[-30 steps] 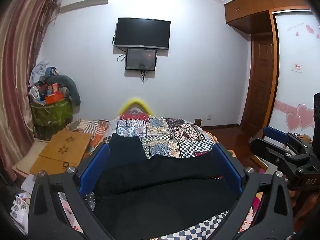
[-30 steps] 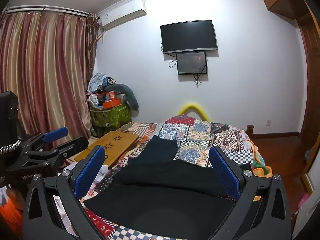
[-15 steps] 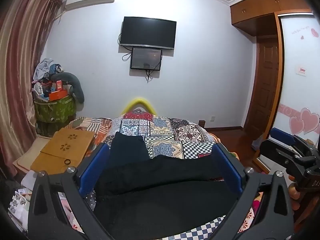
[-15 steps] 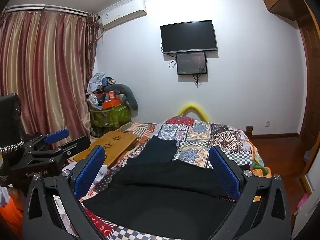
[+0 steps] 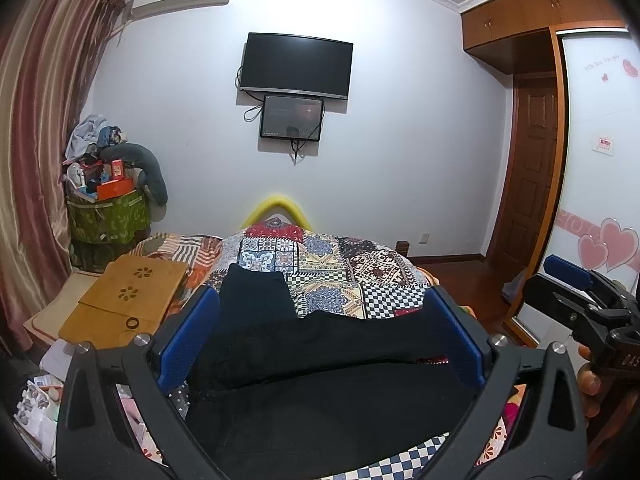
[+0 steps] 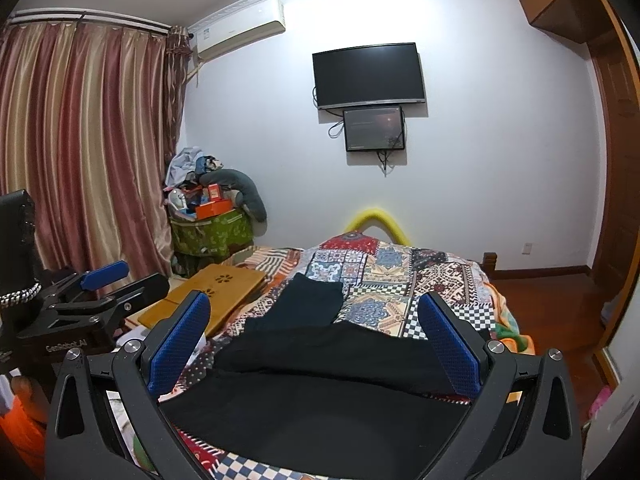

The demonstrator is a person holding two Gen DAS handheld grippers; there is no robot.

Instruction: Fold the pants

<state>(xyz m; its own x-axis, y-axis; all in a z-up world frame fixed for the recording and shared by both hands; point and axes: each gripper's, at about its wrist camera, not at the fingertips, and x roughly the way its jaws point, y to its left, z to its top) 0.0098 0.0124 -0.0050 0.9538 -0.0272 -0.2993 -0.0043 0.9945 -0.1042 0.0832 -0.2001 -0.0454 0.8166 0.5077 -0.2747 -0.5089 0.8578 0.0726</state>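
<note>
Black pants lie across the patchwork quilt of a bed, the wide part nearest me and one leg reaching away toward the bed's far end. My left gripper hovers above the pants, open, its blue pads far apart with nothing between them. My right gripper is open as well, held over the same cloth. Each gripper shows at the edge of the other's view, the right gripper at right and the left gripper at left, and there too the jaws stand apart.
A wooden lap tray rests on the bed's left side. Behind it a green bin piled with clutter stands by the curtain. A television hangs on the far wall; a wardrobe and door are at right.
The left view has swung slightly left and tilted down, so the far wall sits lower and more to the right in frame. Both grippers stay open; the pants have not moved.
</note>
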